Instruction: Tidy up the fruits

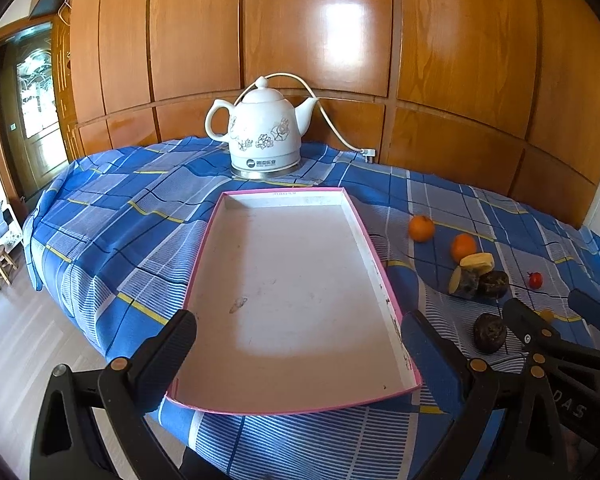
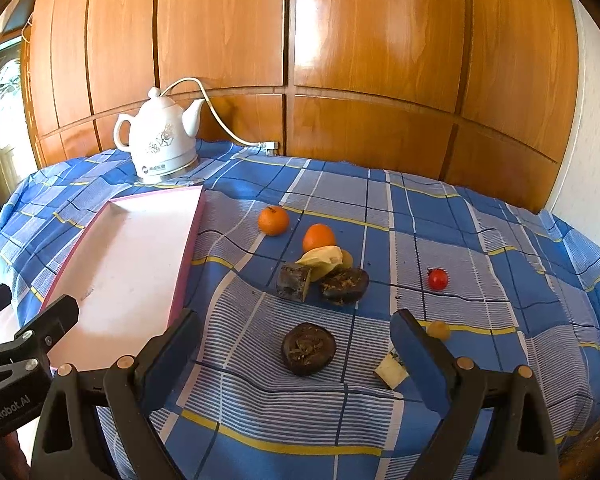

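Note:
A pink-rimmed white tray (image 1: pixel 382 276) (image 2: pixel 188 248) lies on the blue checked cloth with nothing in it. To its right lie two oranges (image 2: pixel 273 220) (image 2: pixel 319 237) (image 1: pixel 421 228) (image 1: pixel 463 246), a yellow piece (image 2: pixel 320 257), a dark block (image 2: pixel 293 281), two dark round fruits (image 2: pixel 344 285) (image 2: pixel 309 348) (image 1: pixel 489 333), a small red tomato (image 2: pixel 438 279) (image 1: pixel 535 279), a small yellow fruit (image 2: pixel 438 330) and a white piece (image 2: pixel 391 371). My left gripper (image 1: pixel 298 344) stands open over the tray's near end. My right gripper (image 2: pixel 294 340) is open, fingers either side of the near dark fruit.
A white ceramic kettle (image 1: pixel 260 130) (image 2: pixel 160 140) with a cord stands behind the tray, against wooden cabinet panels (image 1: pixel 320 32). The table drops off at the left to a pale floor, where a small stool (image 1: pixel 0 266) stands.

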Demonstrator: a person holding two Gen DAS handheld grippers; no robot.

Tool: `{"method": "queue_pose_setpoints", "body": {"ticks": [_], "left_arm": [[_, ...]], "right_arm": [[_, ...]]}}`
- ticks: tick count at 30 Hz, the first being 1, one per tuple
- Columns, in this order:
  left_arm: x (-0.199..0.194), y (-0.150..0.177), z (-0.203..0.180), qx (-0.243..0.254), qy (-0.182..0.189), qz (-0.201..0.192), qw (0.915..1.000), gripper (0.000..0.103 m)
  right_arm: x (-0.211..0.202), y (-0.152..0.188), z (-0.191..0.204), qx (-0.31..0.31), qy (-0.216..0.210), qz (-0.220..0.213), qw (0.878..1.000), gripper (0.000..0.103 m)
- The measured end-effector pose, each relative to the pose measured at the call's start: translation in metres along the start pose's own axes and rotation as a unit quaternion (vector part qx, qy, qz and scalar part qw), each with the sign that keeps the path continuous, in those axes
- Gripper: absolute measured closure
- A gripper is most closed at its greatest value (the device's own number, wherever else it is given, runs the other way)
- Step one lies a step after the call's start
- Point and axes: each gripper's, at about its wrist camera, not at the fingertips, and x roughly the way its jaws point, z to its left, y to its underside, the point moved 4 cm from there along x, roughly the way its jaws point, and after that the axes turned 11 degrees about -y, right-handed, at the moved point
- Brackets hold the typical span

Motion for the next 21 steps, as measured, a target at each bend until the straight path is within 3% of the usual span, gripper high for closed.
{"method": "queue_pose_setpoints", "body": {"ticks": [21], "left_arm": [[-0.0014,0.0,-0.0014,0.005,-0.001,-0.001,1.0,0.0]], "right_arm": [[-0.0026,-0.0007,0.0007,0.0,-0.002,-0.004,1.0,0.006]]}}
